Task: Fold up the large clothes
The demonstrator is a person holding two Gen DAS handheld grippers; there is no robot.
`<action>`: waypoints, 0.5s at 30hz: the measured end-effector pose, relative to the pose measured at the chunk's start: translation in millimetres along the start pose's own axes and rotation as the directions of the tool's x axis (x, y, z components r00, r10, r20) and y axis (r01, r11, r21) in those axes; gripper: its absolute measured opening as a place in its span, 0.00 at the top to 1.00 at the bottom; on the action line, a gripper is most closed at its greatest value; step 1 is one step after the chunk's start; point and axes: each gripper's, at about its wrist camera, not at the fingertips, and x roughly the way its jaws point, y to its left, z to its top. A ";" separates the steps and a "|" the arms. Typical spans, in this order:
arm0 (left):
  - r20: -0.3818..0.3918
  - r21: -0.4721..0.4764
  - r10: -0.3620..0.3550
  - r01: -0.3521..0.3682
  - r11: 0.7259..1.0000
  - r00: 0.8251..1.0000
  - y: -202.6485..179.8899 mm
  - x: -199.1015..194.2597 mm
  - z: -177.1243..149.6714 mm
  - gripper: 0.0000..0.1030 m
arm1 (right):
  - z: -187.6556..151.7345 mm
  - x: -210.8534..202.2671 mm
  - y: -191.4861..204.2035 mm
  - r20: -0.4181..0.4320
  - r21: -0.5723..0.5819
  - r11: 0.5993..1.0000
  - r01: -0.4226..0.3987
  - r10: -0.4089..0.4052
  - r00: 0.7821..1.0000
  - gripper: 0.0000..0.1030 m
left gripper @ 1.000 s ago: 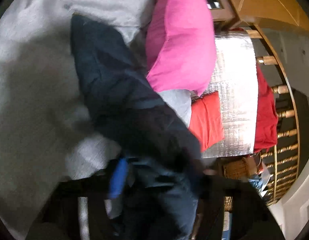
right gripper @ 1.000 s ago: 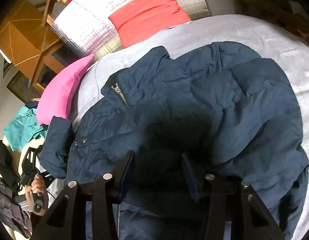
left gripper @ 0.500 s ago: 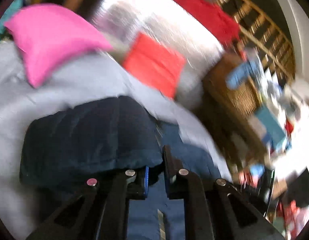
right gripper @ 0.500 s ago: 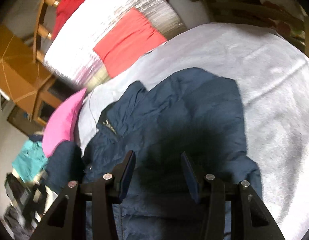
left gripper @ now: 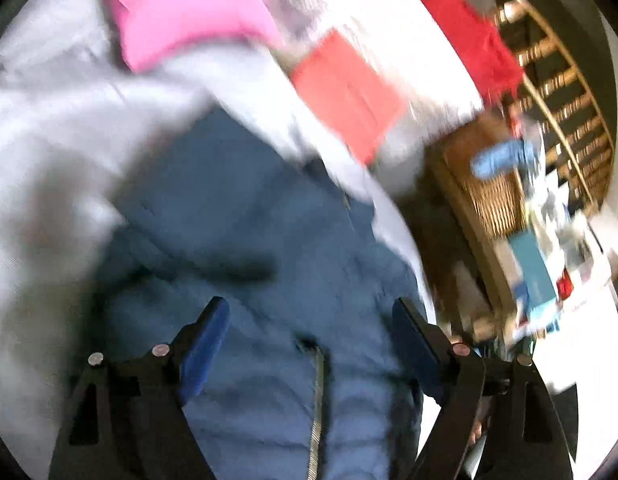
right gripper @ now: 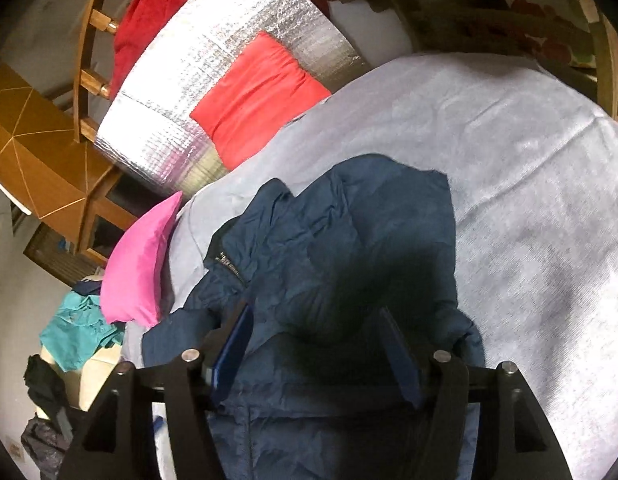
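Both grippers opening, jacket point(right gripper: 349, 248) released, folded

home bedroom | bed sheet point(right gripper: 509, 168) | pink pillow point(right gripper: 137, 272) | wooden headboard point(right gripper: 89, 40)

wooden cabinet point(right gripper: 33, 152), railing point(left gripper: 565, 92) (blurred), pale wall point(right gripper: 13, 312)

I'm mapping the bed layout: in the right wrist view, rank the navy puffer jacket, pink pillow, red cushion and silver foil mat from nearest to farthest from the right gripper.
1. Navy puffer jacket, directly beneath the right gripper, whose jaws are opening.
2. Pink pillow, at the left.
3. Red cushion, upper centre.
4. Silver foil mat, behind the cushion.
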 end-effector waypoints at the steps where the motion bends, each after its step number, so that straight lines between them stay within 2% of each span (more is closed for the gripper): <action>1: 0.067 -0.030 0.050 -0.048 0.998 0.997 12.9 -9.2 11.2 0.13 | -2.0 0.4 -0.5 -0.005 0.001 1.000 -0.004 0.004 1.000 0.34; 3: 0.124 -0.104 0.152 -0.140 0.985 0.981 38.5 -10.9 26.9 0.12 | -4.4 0.9 0.3 -0.012 -0.009 1.000 0.001 -0.001 1.000 0.34; 4: 0.121 -0.148 0.181 -0.163 0.975 0.976 50.1 -6.4 31.6 0.12 | -5.6 1.3 1.8 -0.014 -0.019 1.000 0.003 -0.004 1.000 0.34; 5: 0.109 -0.194 0.186 -0.163 0.967 0.977 63.9 -2.8 37.6 0.12 | -7.2 2.3 4.2 -0.016 -0.036 0.999 0.006 -0.007 1.000 0.34; 7: 0.093 -0.235 0.143 -0.118 0.965 0.985 77.5 13.7 49.8 0.12 | -9.3 4.2 7.4 -0.020 -0.059 0.998 0.010 -0.012 1.000 0.34; 10: 0.064 -0.209 0.110 -0.094 0.973 0.992 74.3 35.9 60.1 0.13 | -10.8 8.8 9.2 -0.027 -0.071 0.997 0.016 -0.018 0.999 0.34; 12: 0.055 -0.180 0.133 -0.121 0.976 0.990 66.9 41.0 55.8 0.15 | -10.8 13.4 9.8 -0.033 -0.072 0.997 0.022 -0.025 0.999 0.34; 14: 0.083 -0.154 0.149 -0.135 0.979 0.985 59.4 42.0 57.2 0.38 | -10.6 15.6 9.4 -0.033 -0.075 0.997 0.026 -0.029 0.999 0.34; 15: 0.098 -0.137 0.139 -0.125 0.983 0.986 56.9 42.8 52.1 0.55 | -10.3 16.6 9.9 -0.032 -0.078 0.997 0.028 -0.030 0.999 0.34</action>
